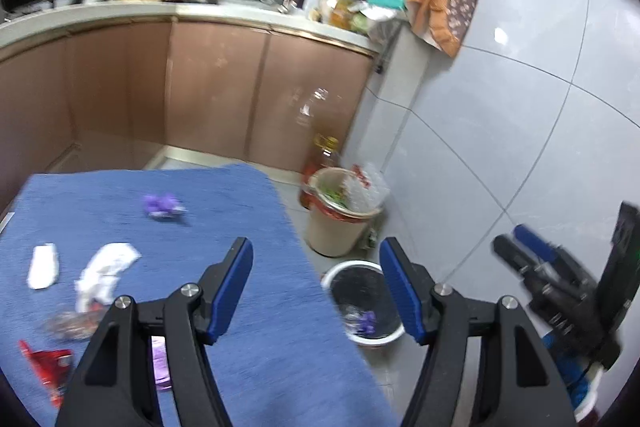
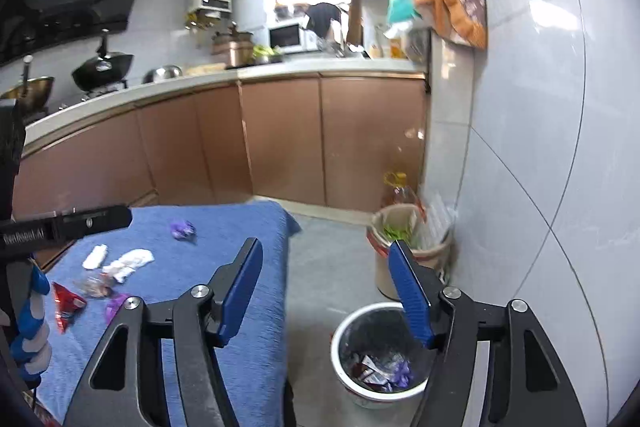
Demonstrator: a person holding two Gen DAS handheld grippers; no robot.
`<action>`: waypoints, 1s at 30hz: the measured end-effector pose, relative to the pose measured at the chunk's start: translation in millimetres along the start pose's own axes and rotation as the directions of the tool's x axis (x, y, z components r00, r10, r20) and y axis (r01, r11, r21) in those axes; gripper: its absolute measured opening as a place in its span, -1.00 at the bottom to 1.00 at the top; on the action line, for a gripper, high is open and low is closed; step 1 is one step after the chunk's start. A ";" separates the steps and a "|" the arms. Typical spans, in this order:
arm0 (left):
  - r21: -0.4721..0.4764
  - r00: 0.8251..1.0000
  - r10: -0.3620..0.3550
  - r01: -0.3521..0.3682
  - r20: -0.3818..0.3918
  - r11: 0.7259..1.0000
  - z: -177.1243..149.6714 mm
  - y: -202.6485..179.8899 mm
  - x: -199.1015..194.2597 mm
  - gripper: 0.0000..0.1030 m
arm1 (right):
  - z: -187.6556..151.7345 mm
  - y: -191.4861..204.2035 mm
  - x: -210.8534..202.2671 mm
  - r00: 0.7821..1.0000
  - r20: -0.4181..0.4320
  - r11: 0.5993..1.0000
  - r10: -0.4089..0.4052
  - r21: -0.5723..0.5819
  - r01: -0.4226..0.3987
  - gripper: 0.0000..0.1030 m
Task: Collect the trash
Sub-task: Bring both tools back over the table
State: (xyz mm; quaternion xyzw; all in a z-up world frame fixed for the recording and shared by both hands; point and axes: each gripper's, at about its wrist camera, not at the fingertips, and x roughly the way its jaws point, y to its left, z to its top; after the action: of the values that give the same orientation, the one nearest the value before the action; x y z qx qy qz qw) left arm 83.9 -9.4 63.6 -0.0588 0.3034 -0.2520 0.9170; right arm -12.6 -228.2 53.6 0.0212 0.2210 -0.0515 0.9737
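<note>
A table with a blue cloth [image 1: 224, 211] [image 2: 224, 227] holds trash: a purple wrapper [image 1: 162, 206] [image 2: 183, 229], white crumpled papers [image 1: 105, 273] [image 2: 128, 263], a red packet [image 1: 48, 365] [image 2: 66, 305], a clear wrapper [image 1: 68, 323] and a pink strip [image 1: 160, 367]. A small white-rimmed bin [image 1: 362, 301] [image 2: 378, 351] on the floor holds wrappers. My left gripper [image 1: 316, 287] is open and empty above the table's right edge. My right gripper [image 2: 326, 287] is open and empty above the bin; it also shows in the left wrist view [image 1: 520, 247].
A beige bin [image 1: 340, 215] [image 2: 404, 247] with green scraps and an oil bottle [image 1: 322, 157] stand by the tiled wall. Brown kitchen cabinets [image 1: 216, 91] with a cluttered counter run along the back.
</note>
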 end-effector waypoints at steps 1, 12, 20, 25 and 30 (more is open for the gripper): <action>0.000 1.000 0.015 -0.015 0.011 1.000 -2.6 5.8 -10.7 0.26 | 1.8 4.3 -3.2 1.000 0.005 1.000 0.011 -0.004 -0.011 0.29; -0.064 0.961 0.250 -0.244 0.115 0.968 -50.6 96.4 -101.7 0.36 | 6.0 58.3 -20.7 0.989 0.038 0.989 0.141 -0.059 -0.138 0.59; -0.104 0.894 0.437 -0.427 0.105 0.898 -95.0 157.0 -120.7 0.47 | -14.2 109.7 -6.7 0.968 -0.015 0.961 0.251 -0.119 -0.251 0.95; -0.121 0.876 0.482 -0.475 0.036 0.872 -123.9 181.0 -97.2 0.47 | -36.8 145.6 17.7 0.947 -0.086 0.935 0.310 -0.153 -0.320 0.99; -0.127 0.862 0.506 -0.501 0.011 0.856 -141.3 193.6 -75.6 0.47 | -60.5 177.0 49.0 0.916 -0.170 0.906 0.365 -0.164 -0.391 0.99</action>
State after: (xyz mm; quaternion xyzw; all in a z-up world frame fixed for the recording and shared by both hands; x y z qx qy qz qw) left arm 31.6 202.3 -61.3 -0.0377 0.3024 0.0164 0.9523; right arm 24.9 -52.8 -18.8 -0.0281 0.2820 0.1618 0.9452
